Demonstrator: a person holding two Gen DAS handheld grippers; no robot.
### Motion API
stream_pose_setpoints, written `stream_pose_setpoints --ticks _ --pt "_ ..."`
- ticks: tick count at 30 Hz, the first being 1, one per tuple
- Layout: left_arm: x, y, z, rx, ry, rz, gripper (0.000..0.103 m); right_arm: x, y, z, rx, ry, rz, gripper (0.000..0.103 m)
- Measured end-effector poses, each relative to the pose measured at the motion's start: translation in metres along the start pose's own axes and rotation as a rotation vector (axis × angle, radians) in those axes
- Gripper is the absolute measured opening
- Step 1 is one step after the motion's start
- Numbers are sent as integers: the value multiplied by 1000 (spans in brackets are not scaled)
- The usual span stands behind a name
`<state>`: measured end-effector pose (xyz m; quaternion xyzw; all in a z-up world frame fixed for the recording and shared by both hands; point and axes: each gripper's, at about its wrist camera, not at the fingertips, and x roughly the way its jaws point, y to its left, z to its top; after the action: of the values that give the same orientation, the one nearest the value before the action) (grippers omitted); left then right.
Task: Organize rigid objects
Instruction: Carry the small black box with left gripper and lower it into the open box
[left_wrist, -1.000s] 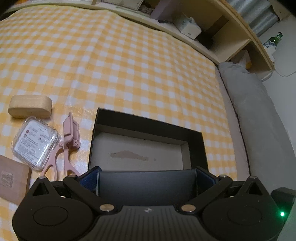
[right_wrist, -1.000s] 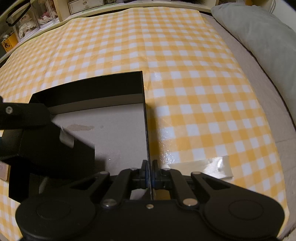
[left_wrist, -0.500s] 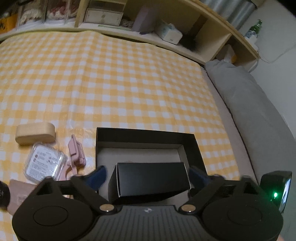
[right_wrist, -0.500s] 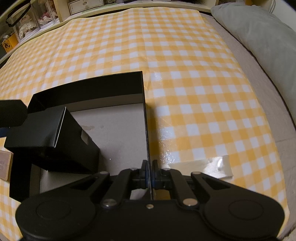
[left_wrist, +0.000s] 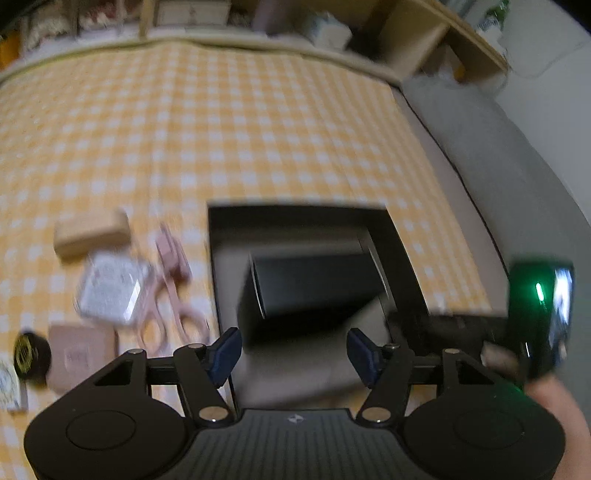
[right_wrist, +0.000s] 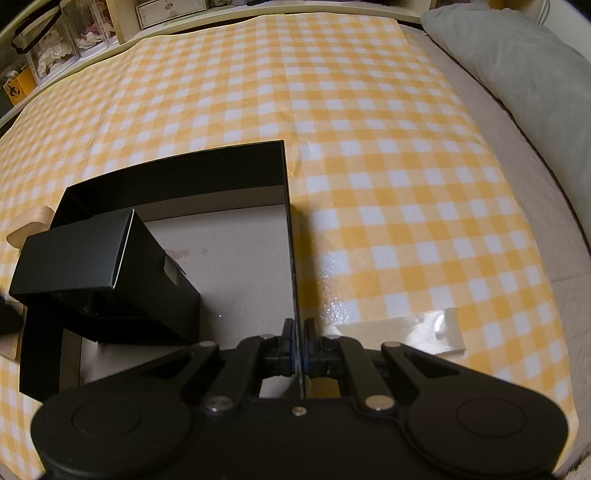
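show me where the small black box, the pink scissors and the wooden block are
small black box (right_wrist: 74, 254), right wrist view, on its top face.
pink scissors (left_wrist: 168, 295), left wrist view, blurred, near the pivot.
wooden block (left_wrist: 92, 234), left wrist view, on its side face.

Bed surface covered with a yellow-and-white checked cloth (right_wrist: 369, 110), with a grey pillow (right_wrist: 524, 70) along its edge at 2 o'clock in the right wrist view and a strip of clear tape (right_wrist: 417, 328) at 4 o'clock. Lying on the cloth: an open black tray (right_wrist: 177, 173) left of centre, holding a smaller black box (right_wrist: 96, 254) tilted against its left wall. In the blurred left wrist view, grouped at 8 to 9 o'clock beside the tray: wooden block (left_wrist: 90, 232), clear plastic case (left_wrist: 110, 290), pink scissors (left_wrist: 173, 295), brown card (left_wrist: 83, 356), round black tin (left_wrist: 31, 352).
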<state>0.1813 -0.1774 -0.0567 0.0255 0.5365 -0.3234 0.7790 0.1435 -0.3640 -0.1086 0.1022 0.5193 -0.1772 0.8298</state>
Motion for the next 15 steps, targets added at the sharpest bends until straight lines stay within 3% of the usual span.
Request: stream_pose_setpoints --ticks 3,8,15 --pt "10 -7 -9 8 47 -14 52 2 1 -1 -1 1 -2 5" --pt "40 -17 -4 -36 51 22 25 4 3 -3 -1 1 -1 5" --pt "81 -22 -2 -119 105 68 25 5 6 -4 5 0 7 5"
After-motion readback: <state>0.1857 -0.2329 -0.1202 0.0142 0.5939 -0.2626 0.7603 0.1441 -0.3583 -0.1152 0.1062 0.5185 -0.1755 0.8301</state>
